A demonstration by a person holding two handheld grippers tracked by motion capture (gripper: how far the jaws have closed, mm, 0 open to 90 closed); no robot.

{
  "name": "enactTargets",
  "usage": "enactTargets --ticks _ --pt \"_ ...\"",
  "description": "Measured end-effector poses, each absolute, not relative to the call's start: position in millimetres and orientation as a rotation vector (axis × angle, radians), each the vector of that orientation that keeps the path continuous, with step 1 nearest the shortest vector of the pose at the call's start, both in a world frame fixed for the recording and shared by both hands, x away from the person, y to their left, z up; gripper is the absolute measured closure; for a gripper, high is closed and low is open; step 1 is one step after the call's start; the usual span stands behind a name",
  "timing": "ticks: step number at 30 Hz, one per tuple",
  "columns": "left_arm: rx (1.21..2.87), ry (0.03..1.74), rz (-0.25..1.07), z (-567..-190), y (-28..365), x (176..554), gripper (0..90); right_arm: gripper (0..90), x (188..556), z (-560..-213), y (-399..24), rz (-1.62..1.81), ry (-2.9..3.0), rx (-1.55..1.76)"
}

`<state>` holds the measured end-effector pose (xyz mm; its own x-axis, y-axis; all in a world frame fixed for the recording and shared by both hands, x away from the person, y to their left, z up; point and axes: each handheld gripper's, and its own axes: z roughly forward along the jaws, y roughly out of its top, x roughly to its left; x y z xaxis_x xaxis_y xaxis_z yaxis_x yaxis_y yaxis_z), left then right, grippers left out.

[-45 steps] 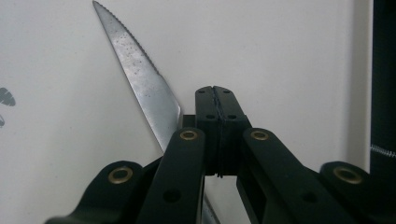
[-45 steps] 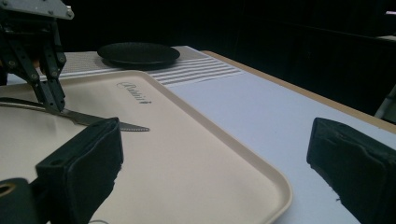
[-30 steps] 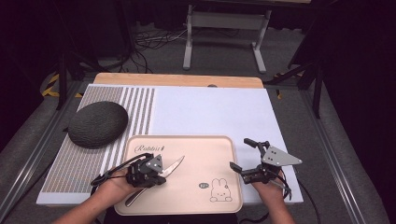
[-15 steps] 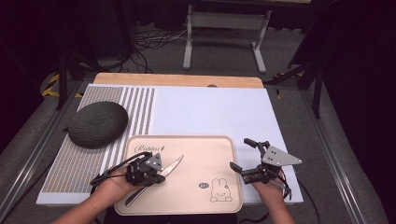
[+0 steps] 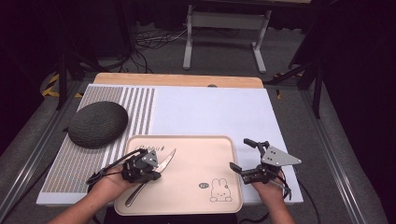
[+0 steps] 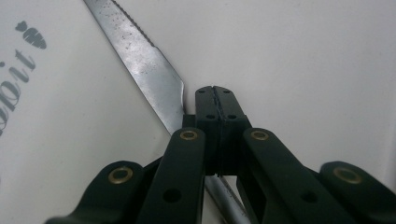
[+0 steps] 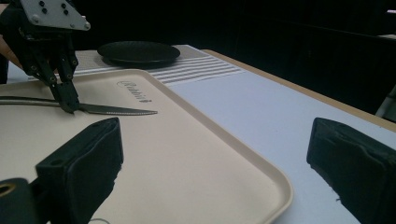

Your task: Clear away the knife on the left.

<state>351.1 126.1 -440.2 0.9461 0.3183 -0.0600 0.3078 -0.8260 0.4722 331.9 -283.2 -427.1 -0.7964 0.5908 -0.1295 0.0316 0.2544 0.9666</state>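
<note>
Centrally, a white mat (image 5: 210, 112), striped along its left side, covers the wooden table (image 5: 177, 80). On the mat's near edge lies a beige tray (image 5: 196, 161) printed with a rabbit. Far left rests a dark domed object (image 5: 97, 124). The left gripper (image 5: 154, 173) sits at the tray's left side, jaws pressed together on a serrated knife (image 6: 144, 70) where blade meets handle. The right gripper (image 5: 243, 155) hovers just beside the tray's right rim, jaws wide apart, holding nothing.
</note>
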Motion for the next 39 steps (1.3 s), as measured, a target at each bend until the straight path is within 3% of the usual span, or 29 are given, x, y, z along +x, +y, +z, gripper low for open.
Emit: enactTargets --ticks 39 --pt "2.586 0.585 0.055 -441.0 169.1 351.2 90.0 4.2 333.0 -429.0 -281.6 1.560 2.070 0.569"
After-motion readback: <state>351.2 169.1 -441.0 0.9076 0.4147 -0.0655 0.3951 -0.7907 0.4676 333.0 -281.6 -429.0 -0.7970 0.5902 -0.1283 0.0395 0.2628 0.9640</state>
